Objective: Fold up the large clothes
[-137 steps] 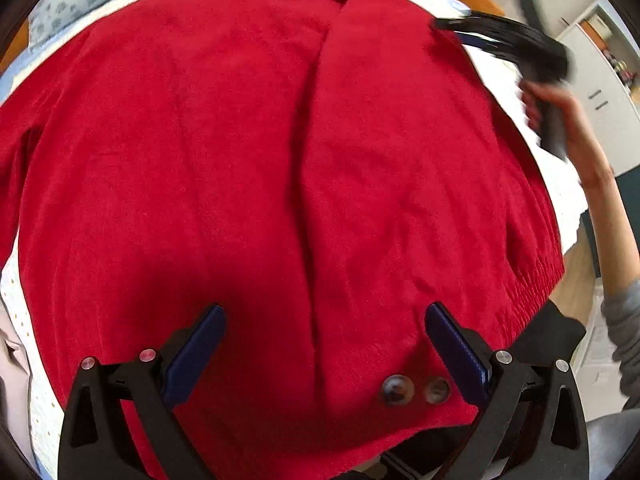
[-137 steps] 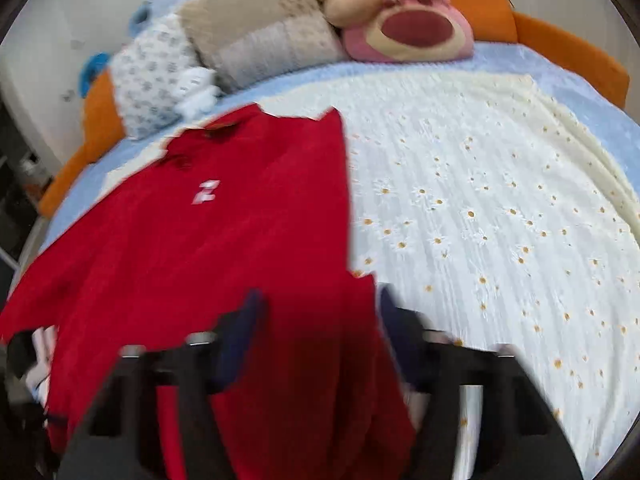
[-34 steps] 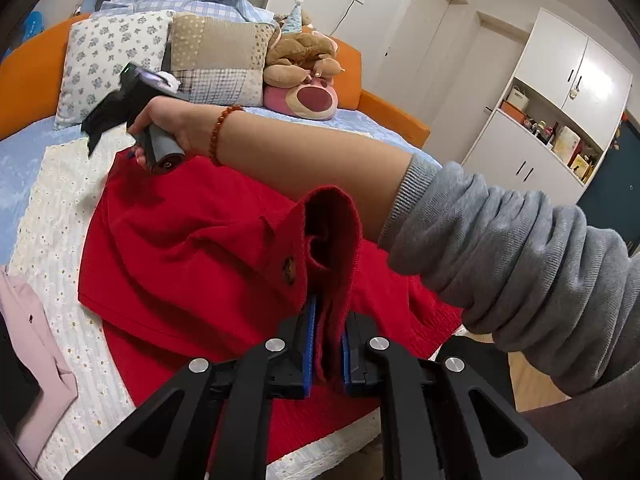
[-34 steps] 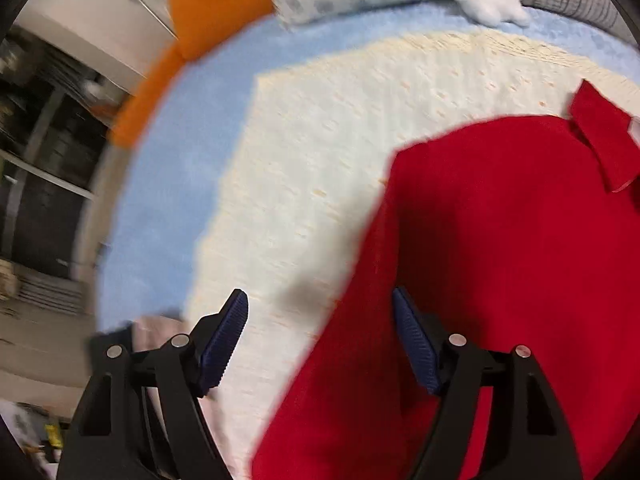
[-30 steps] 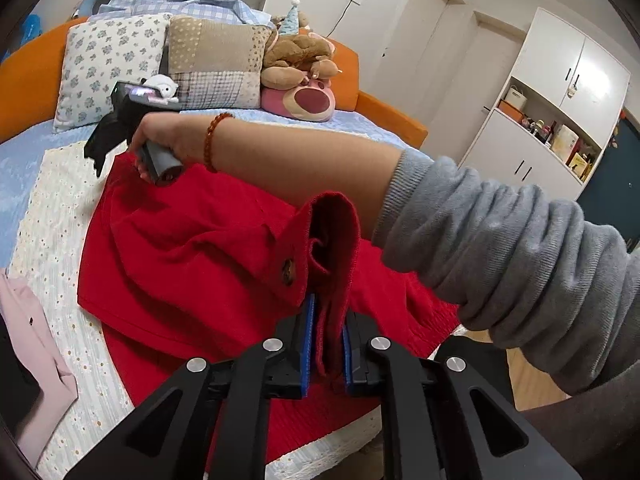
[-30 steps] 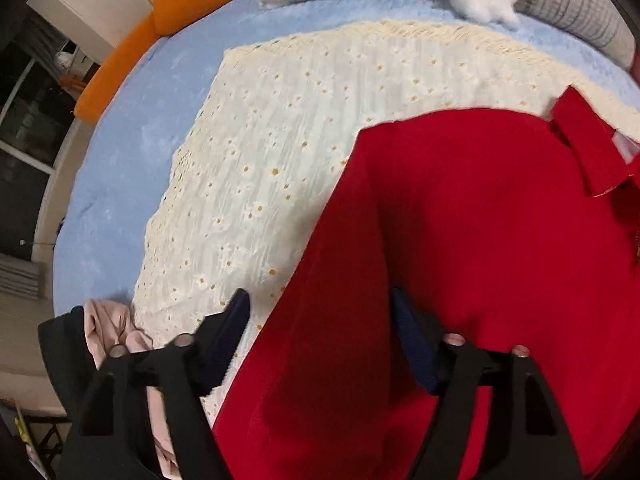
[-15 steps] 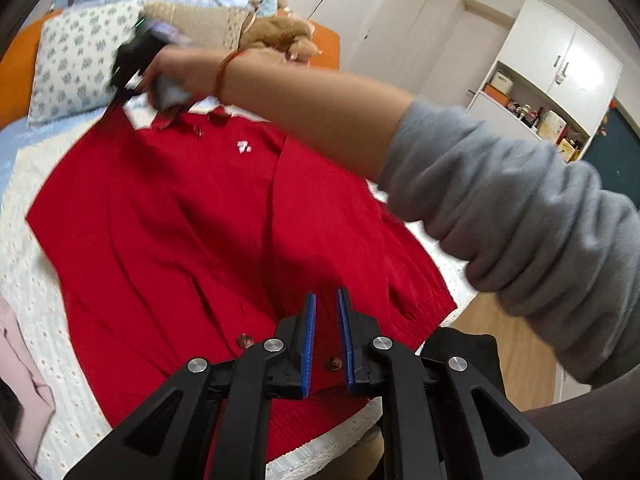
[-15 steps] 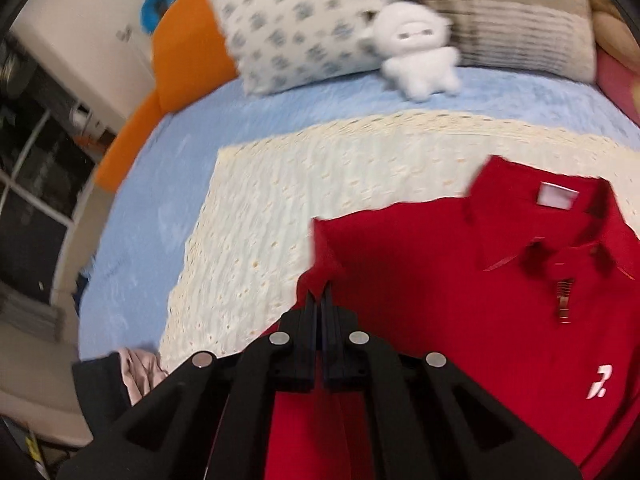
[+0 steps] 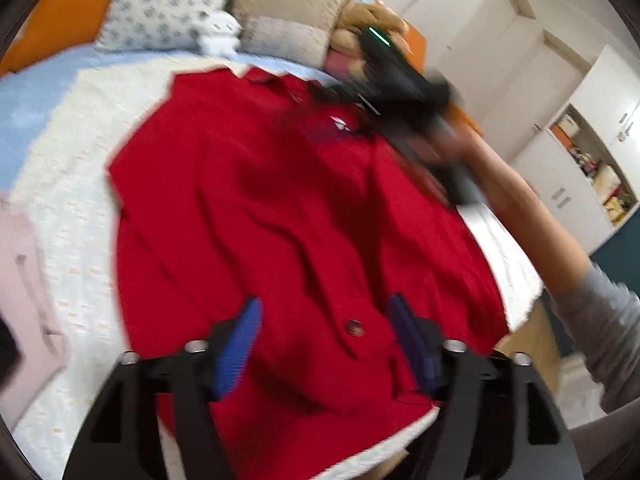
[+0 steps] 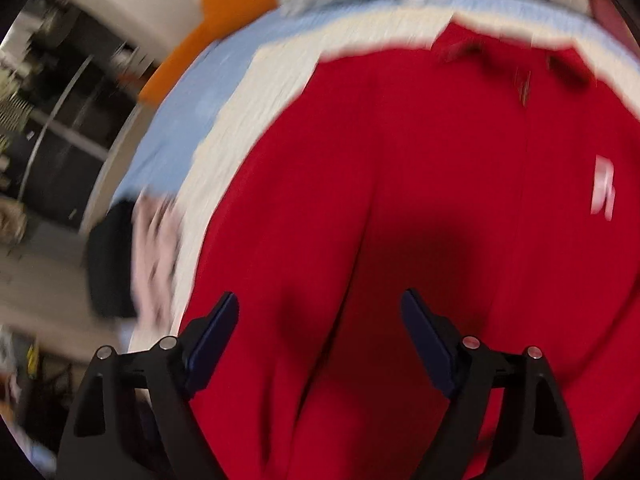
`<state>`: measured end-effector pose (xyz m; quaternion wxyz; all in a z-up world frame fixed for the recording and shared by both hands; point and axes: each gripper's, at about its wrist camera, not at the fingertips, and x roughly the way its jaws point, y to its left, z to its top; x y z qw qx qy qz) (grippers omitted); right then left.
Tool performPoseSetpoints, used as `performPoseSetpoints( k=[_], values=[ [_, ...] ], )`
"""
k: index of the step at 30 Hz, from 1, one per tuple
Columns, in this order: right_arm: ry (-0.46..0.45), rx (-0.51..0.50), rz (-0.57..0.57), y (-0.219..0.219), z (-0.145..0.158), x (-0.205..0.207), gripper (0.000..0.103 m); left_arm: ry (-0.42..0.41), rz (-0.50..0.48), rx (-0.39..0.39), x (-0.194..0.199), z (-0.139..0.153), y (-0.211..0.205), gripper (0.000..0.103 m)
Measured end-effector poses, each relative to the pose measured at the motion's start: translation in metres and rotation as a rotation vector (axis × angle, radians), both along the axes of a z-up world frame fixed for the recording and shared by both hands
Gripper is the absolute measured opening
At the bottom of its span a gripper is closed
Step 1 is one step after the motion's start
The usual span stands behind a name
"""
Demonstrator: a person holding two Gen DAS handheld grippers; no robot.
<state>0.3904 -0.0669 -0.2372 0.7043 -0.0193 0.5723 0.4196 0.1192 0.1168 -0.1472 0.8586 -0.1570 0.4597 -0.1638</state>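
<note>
Sweater [image 9: 280, 208]: red, buttoned, spread flat on the white daisy blanket [image 9: 60, 184], filling the middle of both frames; both sides look already folded in toward the middle, though blur makes the creases hard to trace.

Long axis: runs from the collar [image 9: 272, 76] at upper middle of the left wrist frame down to the hem near the bottom edge, right above the left gripper.

Left gripper [image 9: 324, 340]: fingers spread wide, clamped on nothing, hovering over the hem end with a dark button [image 9: 354, 326] sitting between the blue pads [image 9: 236, 344].

Right gripper [image 10: 320, 340]: fingers also wide apart, holding nothing, hanging over the chest area; white logo [image 10: 602, 190] at right middle of that frame, collar at the top.

Same gripper from the other camera: blurry black shape at upper right of the left wrist frame, close to the collar end.

Nearer hand: left for the hem, right for the collar and shoulders, judging by the above.

Likely next move: probably a hem-to-collar fold along that long axis, so left grabs the bottom edge and carries it up the frame; just a guess.

Watch out: tucked-in sleeves could slide out if only one layer gets pinched.

Other stuff: pillows [image 9: 164, 4] along the top, pink garment [image 9: 28, 280] at left edge of the left wrist frame.
</note>
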Motion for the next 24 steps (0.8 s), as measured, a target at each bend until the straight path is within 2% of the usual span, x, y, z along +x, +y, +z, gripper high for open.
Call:
performPoseSetpoints(
  k=[2, 5, 8, 11, 12, 13, 14, 15, 17, 20, 21, 24],
  values=[
    [0.033, -0.01, 0.053, -0.013, -0.009, -0.042, 0.081, 0.001, 0.041, 0.018, 0.0, 0.002, 0.01, 0.074],
    [0.079, -0.031, 0.113, -0.021, -0.02, -0.088, 0.081, 0.007, 0.121, -0.007, 0.004, 0.003, 0.025, 0.079],
    [0.101, -0.101, 0.163, -0.018, -0.03, -0.12, 0.08, 0.015, 0.188, -0.044, 0.008, 0.001, 0.039, 0.08],
    [0.14, -0.162, 0.207, -0.006, -0.044, -0.143, 0.072, 0.032, 0.225, -0.076, 0.011, -0.011, 0.052, 0.08],
    [0.144, -0.171, 0.219, -0.003, -0.046, -0.149, 0.059, 0.045, 0.226, -0.098, 0.012, -0.017, 0.053, 0.08],
    [0.139, -0.197, 0.243, 0.002, -0.049, -0.156, 0.053, 0.055, 0.226, -0.112, 0.011, -0.024, 0.053, 0.08],
    [0.107, -0.219, 0.254, 0.006, -0.045, -0.161, 0.052, 0.071, 0.226, -0.119, 0.012, -0.031, 0.052, 0.08],
    [0.084, -0.228, 0.268, 0.009, -0.039, -0.164, 0.046, 0.094, 0.224, -0.124, 0.012, -0.038, 0.052, 0.08],
    [0.062, -0.21, 0.263, 0.011, -0.02, -0.164, 0.041, 0.096, 0.219, -0.14, 0.008, -0.042, 0.051, 0.08],
    [0.028, -0.115, 0.235, -0.003, 0.022, -0.165, 0.034, 0.073, 0.221, -0.131, 0.003, -0.035, 0.054, 0.08],
    [0.025, -0.07, 0.226, -0.011, 0.038, -0.167, 0.03, 0.07, 0.226, -0.134, 0.003, -0.034, 0.056, 0.08],
    [0.043, 0.048, 0.185, -0.04, 0.067, -0.171, 0.026, 0.071, 0.241, -0.154, 0.005, -0.031, 0.062, 0.08]
  ],
)
